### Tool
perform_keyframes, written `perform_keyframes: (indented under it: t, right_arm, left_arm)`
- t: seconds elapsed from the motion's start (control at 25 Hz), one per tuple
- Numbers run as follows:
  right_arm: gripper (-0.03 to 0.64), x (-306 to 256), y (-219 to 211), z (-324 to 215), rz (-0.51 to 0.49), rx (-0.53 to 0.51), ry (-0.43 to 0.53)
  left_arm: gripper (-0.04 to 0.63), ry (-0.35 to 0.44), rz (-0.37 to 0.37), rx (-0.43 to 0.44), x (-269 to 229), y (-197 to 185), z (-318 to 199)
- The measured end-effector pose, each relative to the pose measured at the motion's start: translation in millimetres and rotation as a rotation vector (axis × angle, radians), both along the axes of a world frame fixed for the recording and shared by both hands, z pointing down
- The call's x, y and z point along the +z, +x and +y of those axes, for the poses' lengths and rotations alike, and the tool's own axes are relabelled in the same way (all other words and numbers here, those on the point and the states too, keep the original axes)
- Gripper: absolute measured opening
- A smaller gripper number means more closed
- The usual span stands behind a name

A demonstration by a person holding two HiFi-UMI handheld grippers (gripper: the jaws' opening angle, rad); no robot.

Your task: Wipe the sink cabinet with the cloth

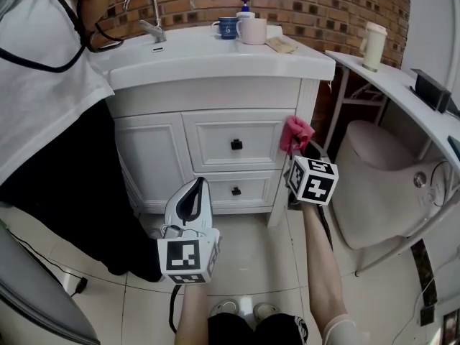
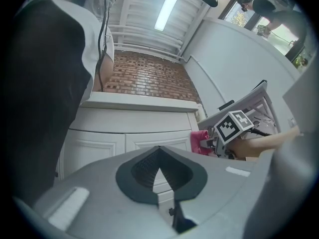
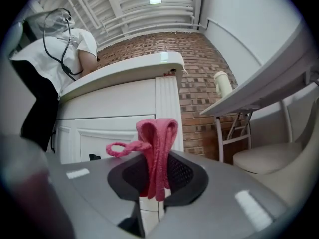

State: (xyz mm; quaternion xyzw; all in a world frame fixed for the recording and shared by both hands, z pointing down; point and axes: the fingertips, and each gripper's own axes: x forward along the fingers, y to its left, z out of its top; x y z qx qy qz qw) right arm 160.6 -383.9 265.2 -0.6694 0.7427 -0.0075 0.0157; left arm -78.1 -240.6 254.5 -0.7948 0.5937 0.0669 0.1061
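The white sink cabinet (image 1: 208, 95) with two black-knobbed drawers stands in front of me. My right gripper (image 1: 296, 152) is shut on a pink cloth (image 1: 295, 133), which is bunched up at the cabinet's right corner post beside the upper drawer. In the right gripper view the cloth (image 3: 157, 143) stands folded between the jaws, with the cabinet (image 3: 114, 108) just behind it. My left gripper (image 1: 191, 201) hangs lower, in front of the bottom drawer, shut and empty. From the left gripper view, the left gripper (image 2: 159, 169) points at the cabinet (image 2: 134, 116), and the cloth (image 2: 199, 141) shows at the right.
A person in a white shirt and black trousers (image 1: 43, 85) stands close at the cabinet's left. A faucet (image 1: 147, 16) and mugs (image 1: 251, 31) sit on the countertop. A white shelf (image 1: 388, 85) with a cup (image 1: 372, 47) and a pale rounded seat (image 1: 374, 178) fill the right side.
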Motion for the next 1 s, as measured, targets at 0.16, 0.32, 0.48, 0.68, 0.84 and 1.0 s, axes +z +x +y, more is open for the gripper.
perform_keyframes:
  t: [0.16,0.32,0.48,0.68,0.84,1.0]
  right_arm:
    - [0.061,-7.1,-46.0,25.5,-0.047,-0.093,0.062]
    - [0.061,8.9,-153.3,42.9,-0.104,-0.341,0.045]
    - [0.061,48.5,-251.4,28.0,0.0,-0.497,-0.034]
    - [0.061,63.2,-259.3,0.4,-0.013,-0.452,-0.083]
    - [0.061,64.5,-194.0,-13.0,-0.09,-0.332,-0.084]
    - [0.062,72.3,-146.8,-4.0,-0.038,-0.296,-0.086]
  left_arm:
    - [0.015,-0.014,0.005,-0.033,13.9,-9.6,-1.9]
    - [0.015,-0.055,0.024,-0.045,35.6,-23.5,-0.5]
    - [0.015,-0.076,0.062,-0.088,46.8,-44.5,2.2]
    - [0.015,-0.085,0.059,-0.092,50.8,-47.9,0.6]
    - [0.015,-0.091,0.057,-0.072,50.6,-38.9,-3.2]
    - [0.015,-0.091,0.032,-0.04,53.2,-22.7,-3.5]
